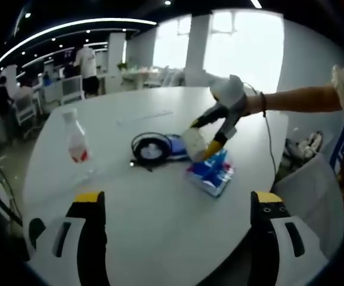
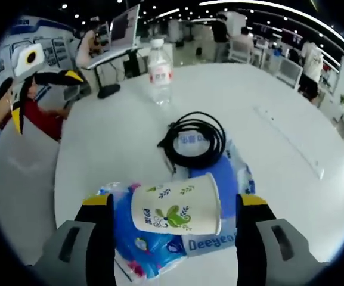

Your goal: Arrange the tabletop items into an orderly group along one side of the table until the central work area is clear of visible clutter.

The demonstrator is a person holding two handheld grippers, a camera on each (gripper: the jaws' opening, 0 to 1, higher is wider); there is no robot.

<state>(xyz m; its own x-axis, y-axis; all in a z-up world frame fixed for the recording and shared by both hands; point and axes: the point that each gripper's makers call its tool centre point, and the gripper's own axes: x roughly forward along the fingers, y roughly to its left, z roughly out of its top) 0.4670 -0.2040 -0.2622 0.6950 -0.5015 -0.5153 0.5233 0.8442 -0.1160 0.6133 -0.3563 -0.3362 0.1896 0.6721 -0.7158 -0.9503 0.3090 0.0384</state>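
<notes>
Grey gripper [image 1: 177, 223] jaws, yellow-tipped black pads; dark wristband [image 1: 262, 104], perhaps.

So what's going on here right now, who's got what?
A person is tidying a white table with two handheld grippers. The right gripper has a paper cup lying sideways between its jaws, over a blue tissue pack; whether it is gripped I cannot tell. A coiled black cable lies just beyond, and a water bottle stands farther off. The left gripper hangs open over bare tabletop, holding nothing.

Left claw [image 1: 177, 205] wide open, low; right claw [image 2: 174, 205] jaws flanking, bare forearm [image 1: 300, 99] outstretched.
</notes>
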